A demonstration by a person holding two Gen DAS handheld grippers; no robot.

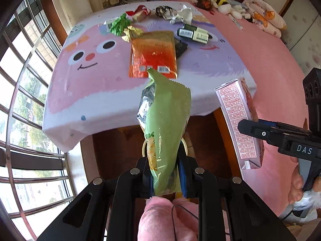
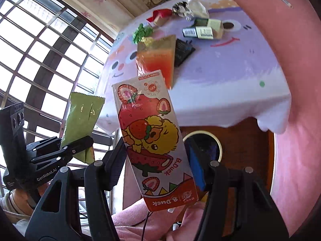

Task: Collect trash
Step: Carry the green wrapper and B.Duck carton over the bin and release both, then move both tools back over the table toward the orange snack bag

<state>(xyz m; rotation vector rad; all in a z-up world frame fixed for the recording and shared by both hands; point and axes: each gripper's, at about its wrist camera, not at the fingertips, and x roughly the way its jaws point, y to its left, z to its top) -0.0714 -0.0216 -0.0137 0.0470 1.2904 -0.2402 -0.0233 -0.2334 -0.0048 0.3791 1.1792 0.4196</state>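
The left claw (image 1: 166, 172) is pinching a green snack bag (image 1: 167, 120), fingers clamped on its lower end while the torn, foil-lined top is pointing up toward the table (image 1: 210, 92). The right claw (image 2: 158, 164) is gripping a strawberry carton (image 2: 152, 136) across its width, the box tilting slightly and printed with a yellow duck. Both loads are hanging in the air off the near table edge, above a dark wooden floor where a round bin (image 2: 206, 138) with a pale rim is showing just behind the right claw's blue pad. Out on the table, a cartoon-face cloth is carrying the rest of the trash: an orange pouch (image 1: 153, 55) lying flat closest, a black packet (image 1: 180, 47) tucked against its right edge, a dark green box (image 1: 193, 33) beyond that, a crumpled green wrapper (image 1: 119, 25) to the left, and red and white scraps (image 1: 140, 13) at the far side. A pink bed (image 1: 270, 64) is running along the right, plush toys (image 1: 220, 3) piling at its head.
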